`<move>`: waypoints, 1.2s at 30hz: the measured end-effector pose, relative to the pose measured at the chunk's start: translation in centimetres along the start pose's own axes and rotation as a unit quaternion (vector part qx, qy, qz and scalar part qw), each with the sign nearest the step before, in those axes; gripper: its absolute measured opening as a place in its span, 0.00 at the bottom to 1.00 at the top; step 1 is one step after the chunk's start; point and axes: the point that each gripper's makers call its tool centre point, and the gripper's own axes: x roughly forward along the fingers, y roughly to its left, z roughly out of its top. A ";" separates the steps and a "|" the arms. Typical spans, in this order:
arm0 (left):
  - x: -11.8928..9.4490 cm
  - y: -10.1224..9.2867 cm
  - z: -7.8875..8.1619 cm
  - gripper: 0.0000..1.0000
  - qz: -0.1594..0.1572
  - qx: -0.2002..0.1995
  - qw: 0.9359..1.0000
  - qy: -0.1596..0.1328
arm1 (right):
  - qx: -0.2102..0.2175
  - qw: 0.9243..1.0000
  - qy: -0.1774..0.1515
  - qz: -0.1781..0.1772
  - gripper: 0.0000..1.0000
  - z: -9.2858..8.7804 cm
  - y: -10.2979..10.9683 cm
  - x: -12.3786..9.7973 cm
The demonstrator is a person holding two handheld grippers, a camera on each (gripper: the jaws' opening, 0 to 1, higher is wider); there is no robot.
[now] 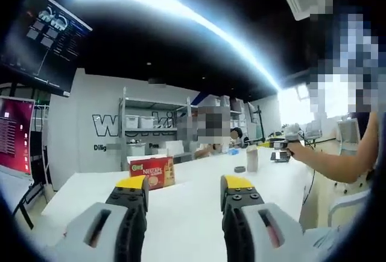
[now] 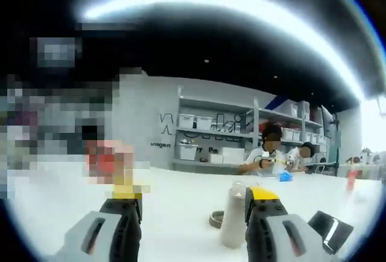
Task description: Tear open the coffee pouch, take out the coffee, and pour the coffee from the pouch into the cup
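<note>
A red Nescafé box [image 1: 152, 172] stands on the white table [image 1: 193, 214], just beyond my left gripper [image 1: 184, 185], which is open with nothing between its yellow-tipped jaws. Farther right stands a tall white cup [image 1: 252, 159] with a small dark ring [image 1: 239, 169] beside it. My right gripper [image 2: 194, 194] is open too. The same cup [image 2: 234, 218] stands upright just ahead of it, close to the right jaw and partly hidden by it, and the dark ring [image 2: 216, 218] lies to the cup's left. A person's forearm [image 1: 329, 162] reaches in from the right toward the cup.
A black flat object [image 2: 329, 230] lies at the right gripper view's lower right. Shelves with white bins [image 1: 148, 123] line the back wall. People sit at a far table [image 2: 271, 156]. A red bottle [image 2: 351, 180] stands at the far right. Monitors [image 1: 15, 135] stand left.
</note>
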 end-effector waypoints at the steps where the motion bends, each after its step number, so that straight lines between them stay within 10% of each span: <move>1: -0.1 -0.1 0.2 0.50 -0.001 0.000 1.000 -0.001 | 0.000 1.000 -0.004 0.005 0.70 0.5 0.9 -0.7; 20: -1.4 -3.0 2.2 0.50 -0.021 0.017 1.000 -0.013 | 0.043 0.991 -0.078 0.099 0.69 6.5 17.1 -13.1; 28: -1.5 -4.2 3.1 0.50 -0.028 0.035 0.999 -0.017 | 0.057 0.982 -0.109 0.145 0.69 8.9 20.8 -17.0; 36: -0.3 -4.7 2.6 0.50 -0.030 0.037 0.999 -0.008 | 0.044 0.979 -0.141 0.144 0.69 11.4 20.2 -18.0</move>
